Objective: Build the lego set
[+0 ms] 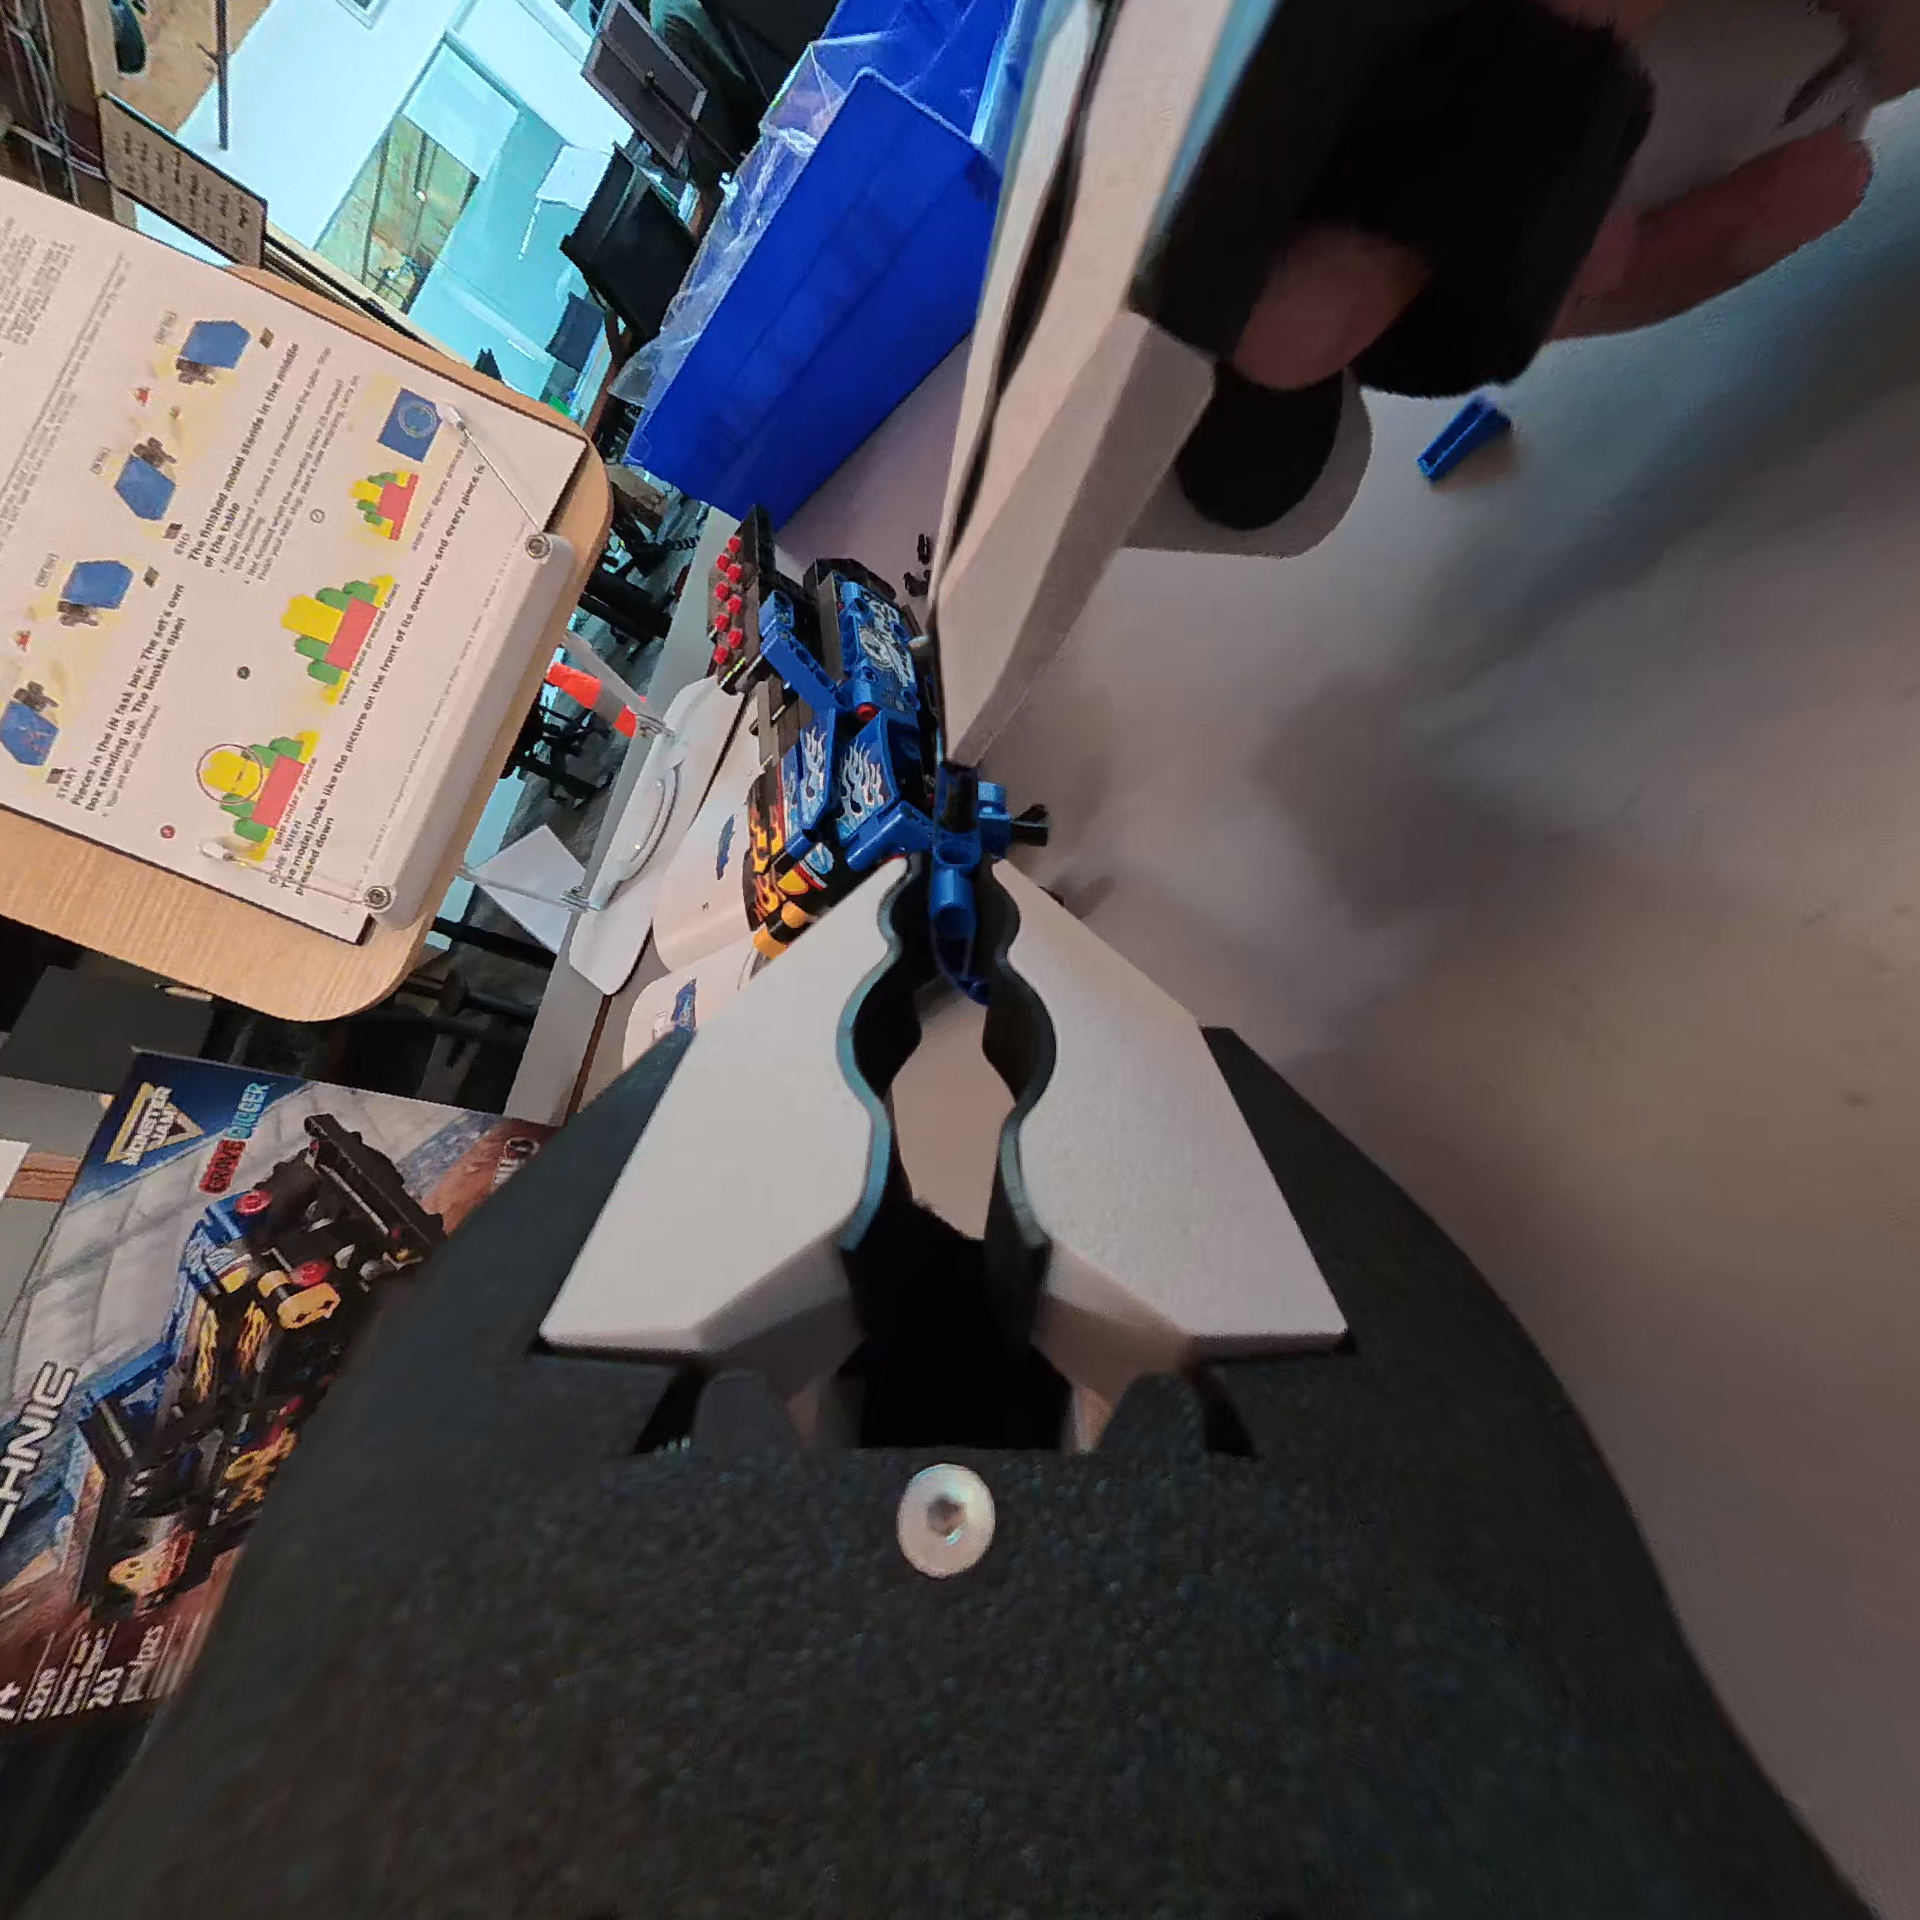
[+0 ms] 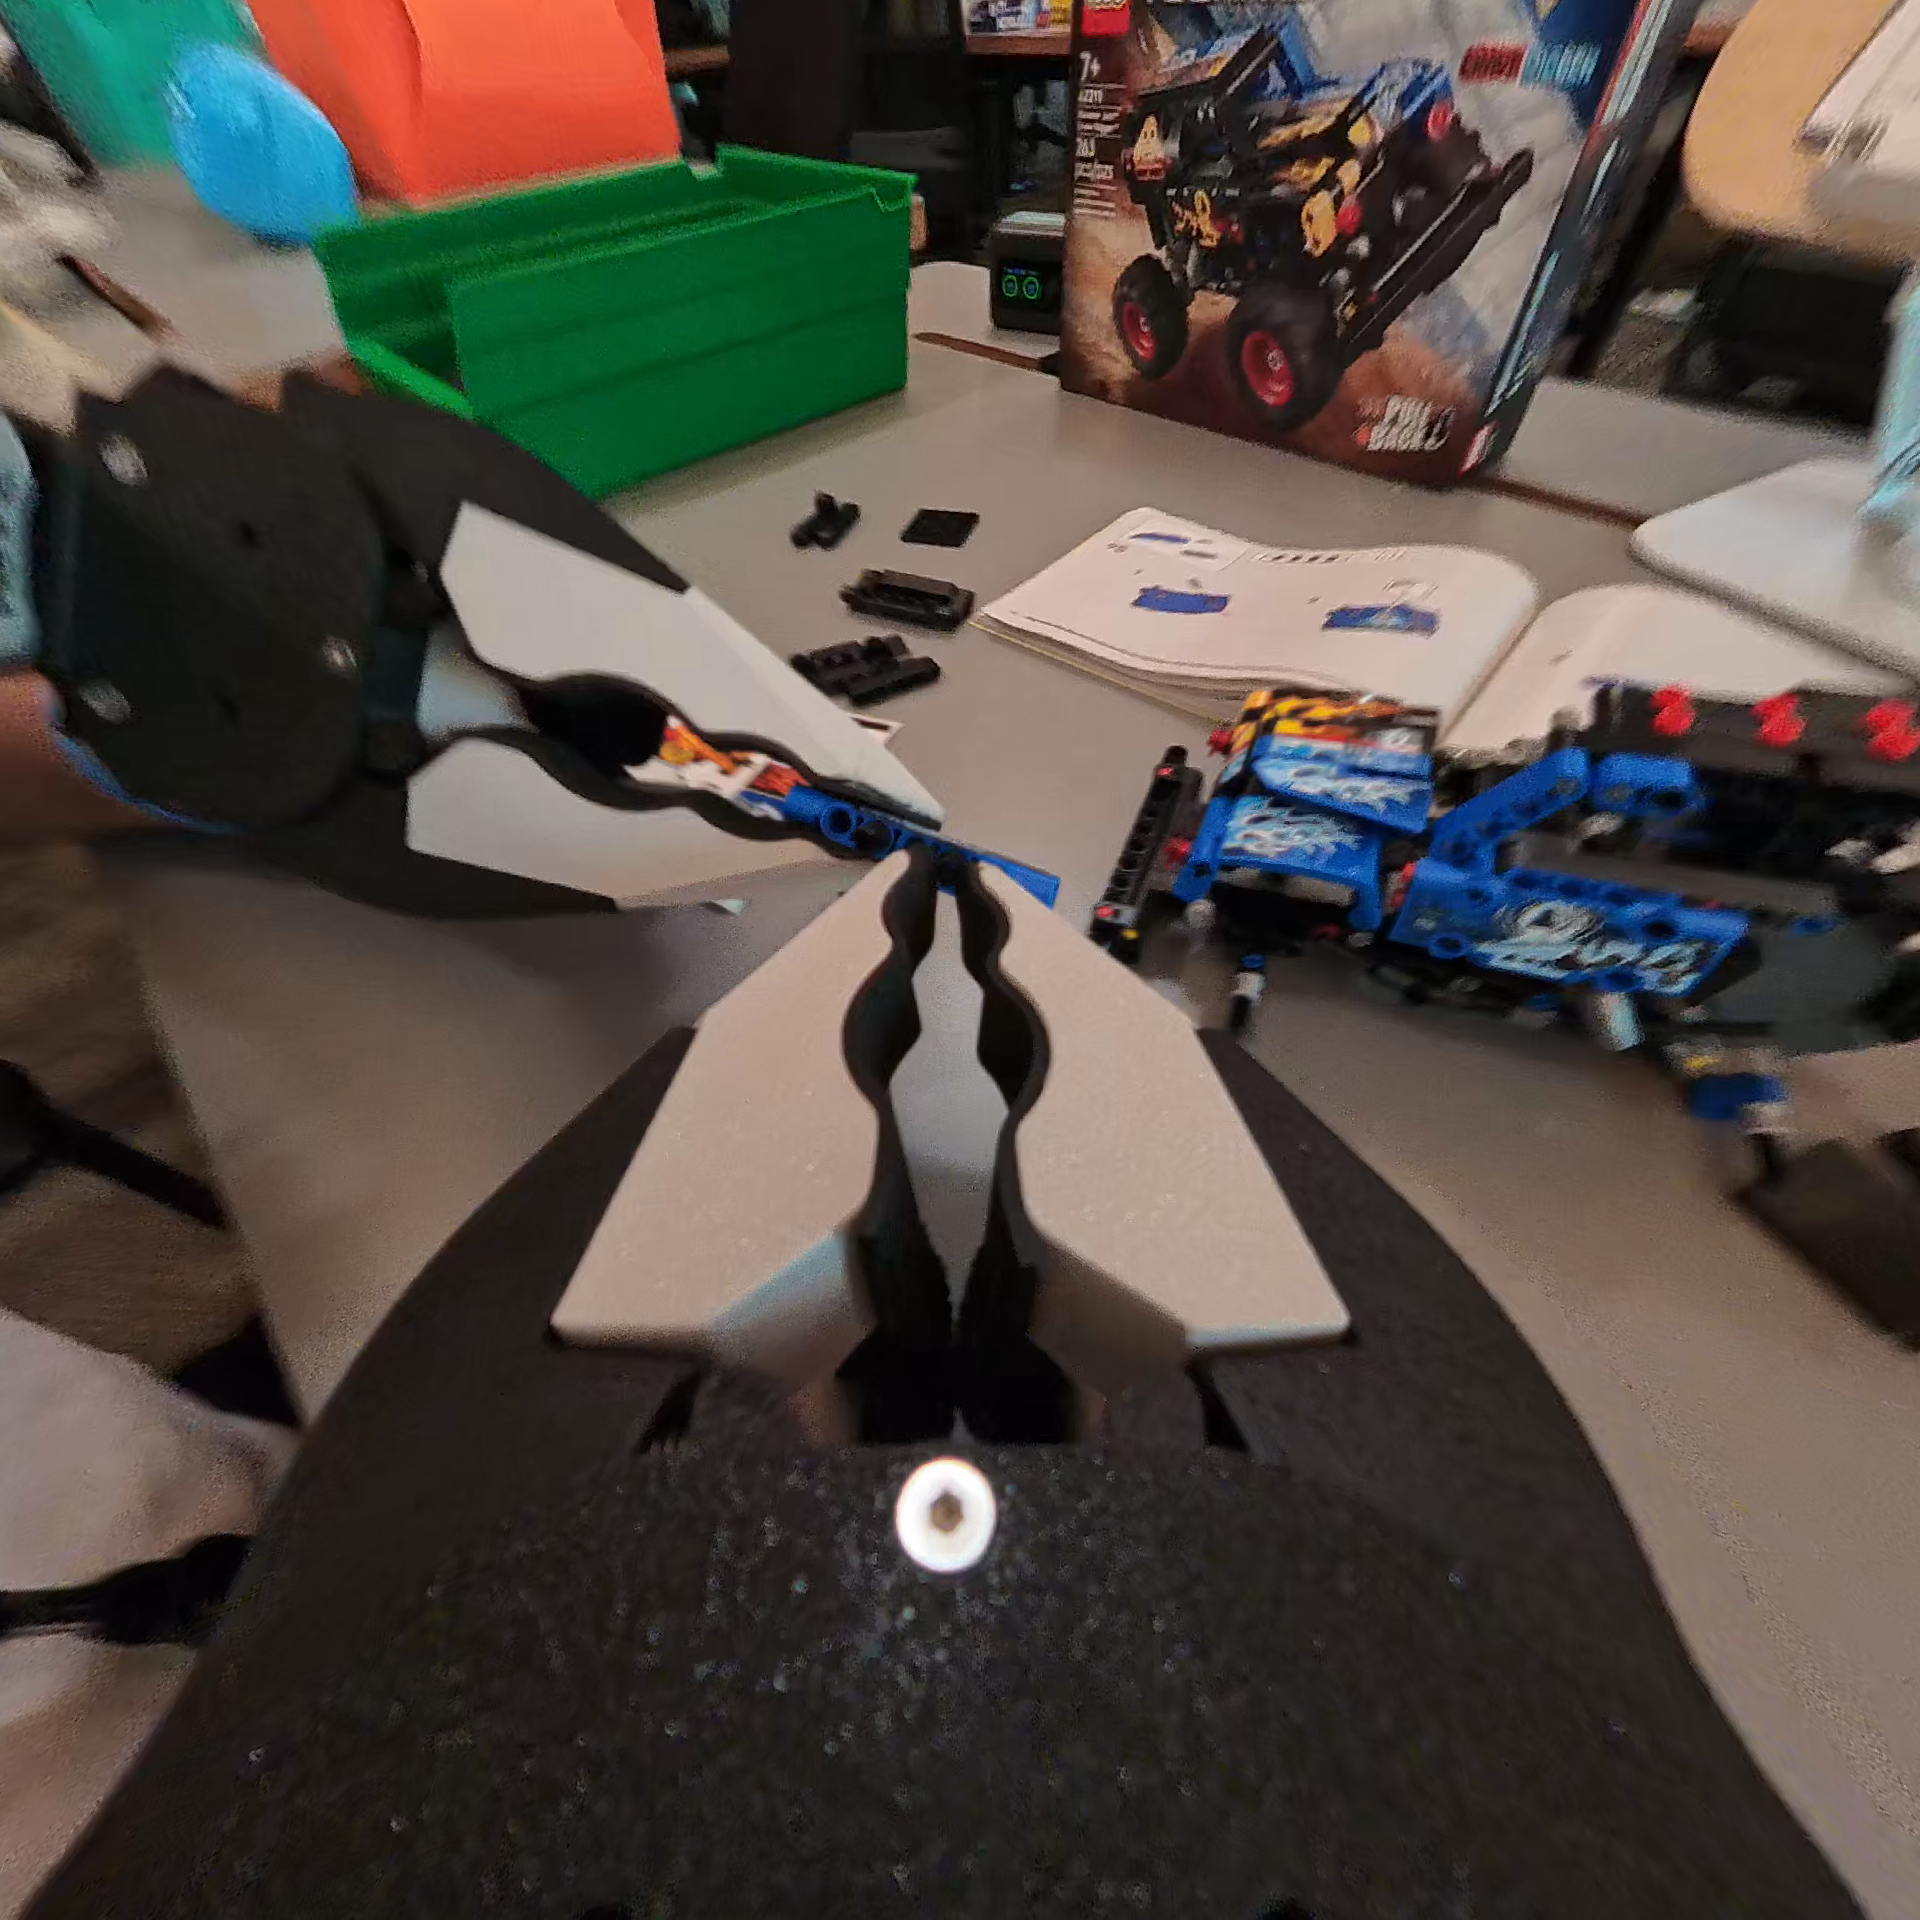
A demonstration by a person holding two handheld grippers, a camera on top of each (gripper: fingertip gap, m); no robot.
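Grey tabletop (image 2: 1039, 748) | left gripper (image 1: 940, 883) clamps small blue lego sub-assembly (image 1: 961, 831) | right gripper (image 2: 940, 868) nearly closed, pinching its black pin, seemingly | step: pin insertion | next: press squarely home.

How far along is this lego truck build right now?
Partly done: the blue truck body is assembled on the table, without wheels. In hand: the left gripper holds a blue beam piece, and the right gripper closes on its end. Left: black loose parts remain unused.

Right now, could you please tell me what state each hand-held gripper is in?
Left hand-held gripper: closed on the blue lego piece.
Right hand-held gripper: closed on the same piece's end.
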